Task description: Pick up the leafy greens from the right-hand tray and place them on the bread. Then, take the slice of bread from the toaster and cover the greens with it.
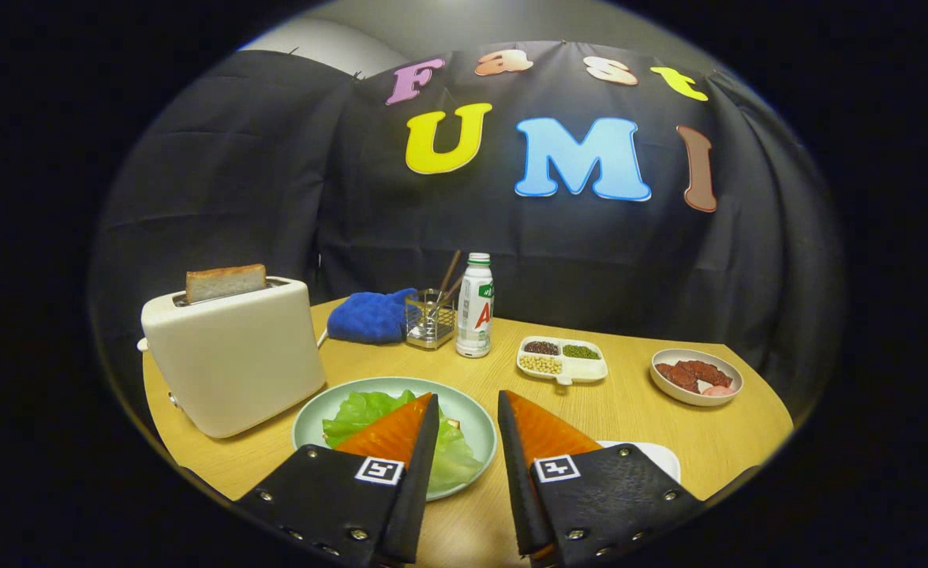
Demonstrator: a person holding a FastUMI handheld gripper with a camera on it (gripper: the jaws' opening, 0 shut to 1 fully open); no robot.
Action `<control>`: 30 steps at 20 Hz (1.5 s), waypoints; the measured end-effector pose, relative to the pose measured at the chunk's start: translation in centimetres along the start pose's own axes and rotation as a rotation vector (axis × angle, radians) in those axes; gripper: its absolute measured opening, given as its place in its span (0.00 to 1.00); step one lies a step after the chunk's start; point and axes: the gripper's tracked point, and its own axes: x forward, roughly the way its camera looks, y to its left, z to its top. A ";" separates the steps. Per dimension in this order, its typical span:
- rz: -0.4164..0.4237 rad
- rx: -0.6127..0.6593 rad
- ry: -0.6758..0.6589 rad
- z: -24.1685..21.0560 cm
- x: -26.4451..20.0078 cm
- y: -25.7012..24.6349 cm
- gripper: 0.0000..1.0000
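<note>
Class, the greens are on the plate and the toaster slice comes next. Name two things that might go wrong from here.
1. The bread slice shows just a narrow top edge above the toaster, so the open gripper may pinch too little and drop it.
2. The leafy greens lie rumpled on the green plate, so the covering slice could tilt or slide off.

Nothing here reads as plain words or numbers for me. Each finger of my gripper point(468, 397) carries a square black-and-white coded marker, one on the left point(379, 470) and one on the right point(555, 468). The fingers stand apart with nothing between them, above the green plate point(314, 418). The white bottle point(475, 308) beyond them wears a label with red and green print too small to make out.
</note>
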 end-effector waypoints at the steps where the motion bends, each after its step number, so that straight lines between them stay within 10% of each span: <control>1: -0.048 0.003 -0.008 0.5 -0.7 -0.2 0.46; 11: -0.194 0.059 -0.031 2.6 -5.3 3.5 0.46; 30: 0.045 0.080 -0.110 10.0 -4.4 24.7 0.46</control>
